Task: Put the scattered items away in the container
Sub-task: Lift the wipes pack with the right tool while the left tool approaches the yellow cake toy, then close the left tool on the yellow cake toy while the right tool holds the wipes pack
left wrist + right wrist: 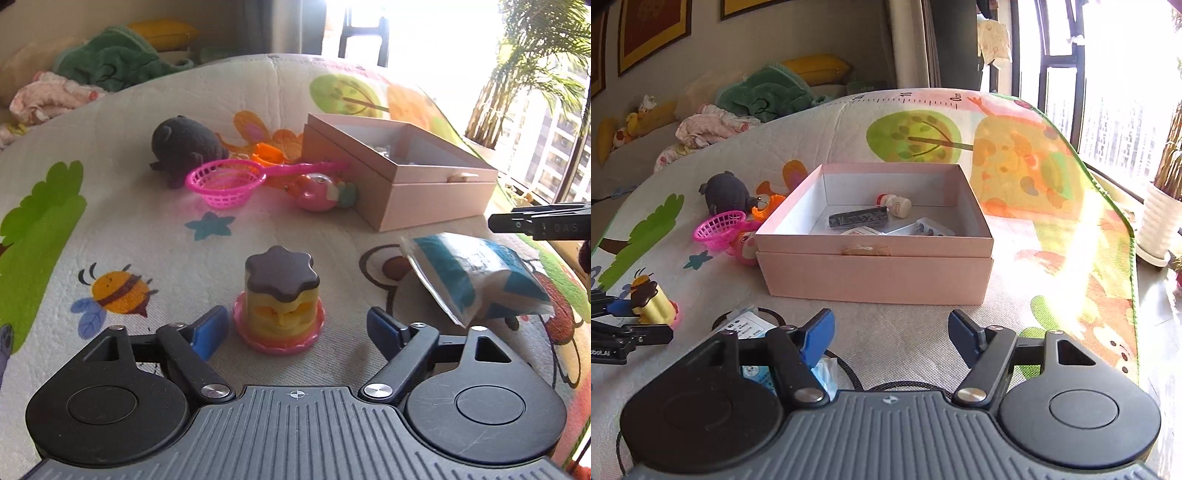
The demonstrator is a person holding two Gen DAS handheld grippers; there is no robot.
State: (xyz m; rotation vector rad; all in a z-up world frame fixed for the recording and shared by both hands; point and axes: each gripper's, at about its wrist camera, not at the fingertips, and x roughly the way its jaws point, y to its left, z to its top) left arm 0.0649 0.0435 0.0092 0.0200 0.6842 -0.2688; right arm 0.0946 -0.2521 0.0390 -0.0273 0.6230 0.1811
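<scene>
Container first: the pink cardboard box sits open on the printed play mat, its tray resting in a slightly wider lower part of the same pink. Inside, you have a small white bottle with a red end lying on its side toward the far wall, a dark patterned tube-shaped item just in front of it, and flat pale packets along the near wall; their print is too small to read.

Writing: the mat's far edge carries a ruler print showing "10" and "0 cm". The blue-and-white plastic packet bears text, illegible. In the left wrist view, your other gripper's black tip at the right edge shows letters, seemingly "DAS".

Task items: the yellow toy cake with a brown star-shaped top and pink base stands upright just beyond your left gripper, between its blue pads but ahead of them, untouched; those fingers are spread wide. Farther off, left of the box, lie a dark grey plush toy, a pink plastic basket-scoop with a long handle, an orange plastic piece and a pink round fish toy, closely grouped.

Your right gripper points at the box's near wall, well short of it, fingers parted with nothing between them; the packet lies under its left finger.
</scene>
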